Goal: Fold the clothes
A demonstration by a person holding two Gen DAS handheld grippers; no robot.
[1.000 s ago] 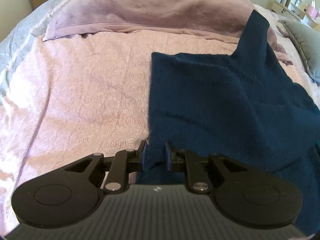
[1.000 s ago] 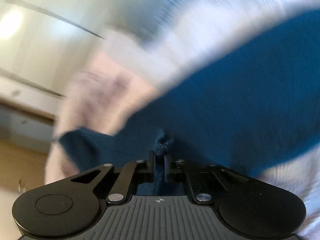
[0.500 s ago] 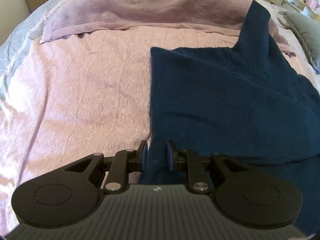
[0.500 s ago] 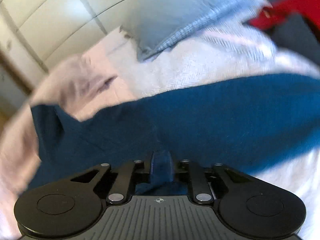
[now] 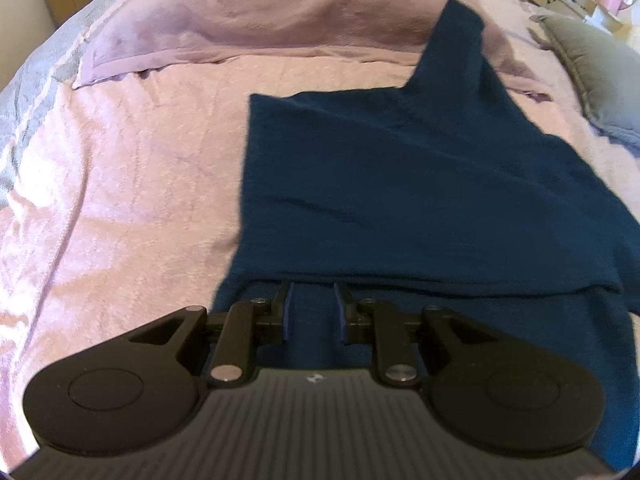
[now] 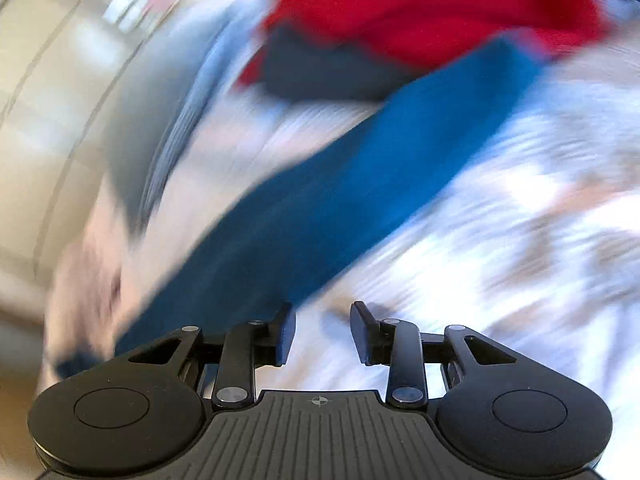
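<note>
In the left wrist view, a pale pink bedspread (image 5: 120,168) is seen across the left half of the frame, with a grey-blue cover (image 5: 36,80) at the far left edge. A mauve blanket (image 5: 280,16) is bunched along the top. The dark blue sweater (image 5: 400,184) is spread over the centre and right of the frame, one sleeve (image 5: 460,44) reaching up onto the mauve blanket. A folded layer is laid over the lower part, its edge running just above the fingertips. A grey pillow (image 5: 592,68) is seen at the upper right. The left gripper (image 5: 312,312) is positioned at the bottom centre, jaws parted a moderate way, with sweater fabric visible in the gap; whether the fabric is pinched cannot be told

The right wrist view is heavily blurred. A cream cabinet front (image 6: 52,92) is seen at the left. The dark blue sweater (image 6: 340,184) runs as a diagonal band from lower left to upper right. A red garment (image 6: 440,4) is seen at the top, above a dark grey one (image 6: 320,68). The right gripper (image 6: 322,332) is held wide apart at the bottom centre, nothing between the pads, over white patterned bedding (image 6: 520,240)
</note>
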